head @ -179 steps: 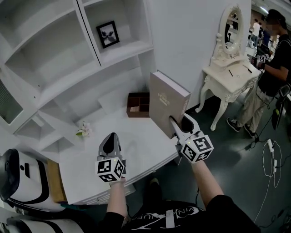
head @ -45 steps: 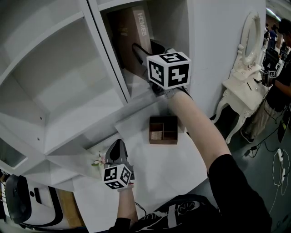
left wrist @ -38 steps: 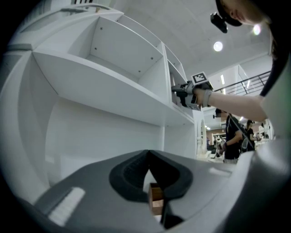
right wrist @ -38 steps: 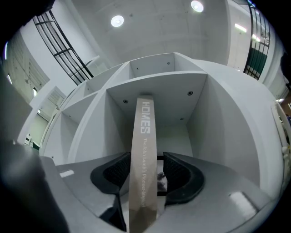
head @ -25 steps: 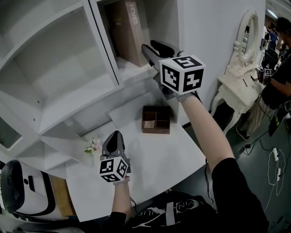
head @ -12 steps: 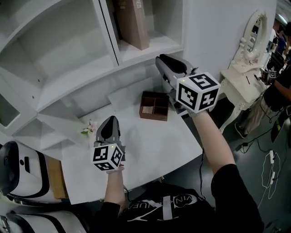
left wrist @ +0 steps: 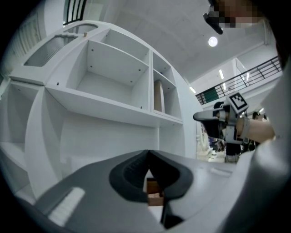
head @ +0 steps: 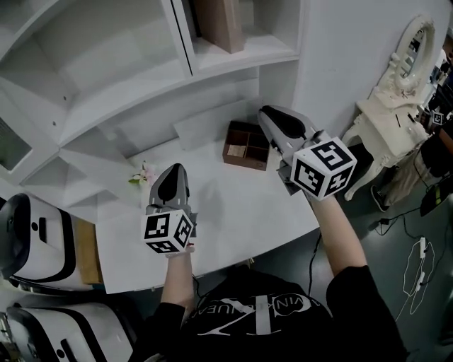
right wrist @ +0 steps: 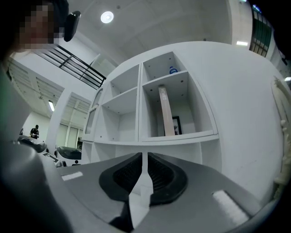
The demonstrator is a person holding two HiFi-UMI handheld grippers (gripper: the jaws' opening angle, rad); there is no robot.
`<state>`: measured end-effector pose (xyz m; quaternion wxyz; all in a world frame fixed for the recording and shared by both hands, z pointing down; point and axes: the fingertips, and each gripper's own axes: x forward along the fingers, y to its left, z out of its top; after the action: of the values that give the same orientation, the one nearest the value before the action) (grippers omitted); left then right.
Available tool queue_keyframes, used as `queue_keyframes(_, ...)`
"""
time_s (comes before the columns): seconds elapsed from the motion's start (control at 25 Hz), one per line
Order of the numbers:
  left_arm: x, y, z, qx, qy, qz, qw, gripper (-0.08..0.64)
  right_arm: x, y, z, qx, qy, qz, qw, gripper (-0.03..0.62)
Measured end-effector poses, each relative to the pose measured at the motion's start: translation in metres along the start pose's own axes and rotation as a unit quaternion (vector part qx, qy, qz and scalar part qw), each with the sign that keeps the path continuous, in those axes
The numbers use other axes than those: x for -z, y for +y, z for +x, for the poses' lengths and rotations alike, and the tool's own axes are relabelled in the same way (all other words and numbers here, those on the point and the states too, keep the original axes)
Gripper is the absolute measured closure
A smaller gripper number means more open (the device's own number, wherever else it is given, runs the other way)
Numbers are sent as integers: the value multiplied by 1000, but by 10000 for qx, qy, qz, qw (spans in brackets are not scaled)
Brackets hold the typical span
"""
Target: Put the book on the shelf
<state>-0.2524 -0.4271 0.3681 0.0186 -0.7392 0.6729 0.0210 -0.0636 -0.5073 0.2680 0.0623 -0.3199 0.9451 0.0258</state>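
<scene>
Above the table (head: pixel 233 212), right hand-held gripper (right wrist: pixel 142 159) jaws closing, almost together, empty.

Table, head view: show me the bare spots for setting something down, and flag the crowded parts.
The table is bare from the compartment box forward to its front edge. The wide shelf bay left of the divider is bare too. Crowded: the table's back, by the flower and box, and the bay holding the book.

White wall (head: pixel 340 56), dark floor (head: pixel 389 212), ornate white dressing table (head: pixel 375 111) with oval mirror (head: pixel 417 44), round ceiling light (right wrist: pixel 107 17).
</scene>
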Motion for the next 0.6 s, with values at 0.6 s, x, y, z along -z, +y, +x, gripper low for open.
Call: queue_keyframes(0.6,2,24,-28,-444,7,122,9989,560,60,12,-4,-141,346,79,9993,572)
